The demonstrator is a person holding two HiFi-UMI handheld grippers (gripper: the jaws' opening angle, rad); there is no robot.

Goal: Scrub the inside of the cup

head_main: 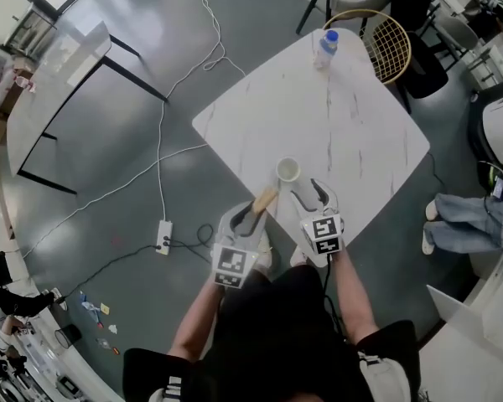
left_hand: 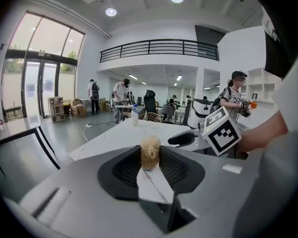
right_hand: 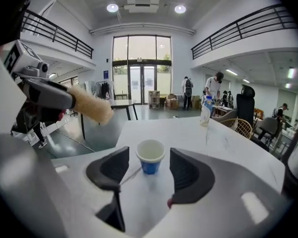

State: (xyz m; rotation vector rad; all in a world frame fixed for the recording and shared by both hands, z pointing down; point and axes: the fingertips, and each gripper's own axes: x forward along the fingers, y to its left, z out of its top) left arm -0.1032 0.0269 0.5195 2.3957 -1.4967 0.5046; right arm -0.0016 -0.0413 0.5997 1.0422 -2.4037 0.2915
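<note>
Left gripper (head_main: 251, 216): we see its fingers clamped on the brush (left_hand: 150, 148).
Right gripper (head_main: 310, 194): fingers apart, clear of the cup (right_hand: 150, 156), which stands upright on the desk (right_hand: 188, 128).

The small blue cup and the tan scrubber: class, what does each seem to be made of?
Small blue cup: probably paper; matte blue outside, plain white inside, thin rim.
Tan scrubber: coarse plant fibre, perhaps loofah; fuzzy, frayed surface.

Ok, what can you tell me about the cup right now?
The cup is small, blue outside, white inside and at the rim, and looks like paper. It stands upright, mouth up, apparently empty, on the white table close to its near edge. Only the table touches it: the right gripper, jaws open, sits just short of it.
</note>
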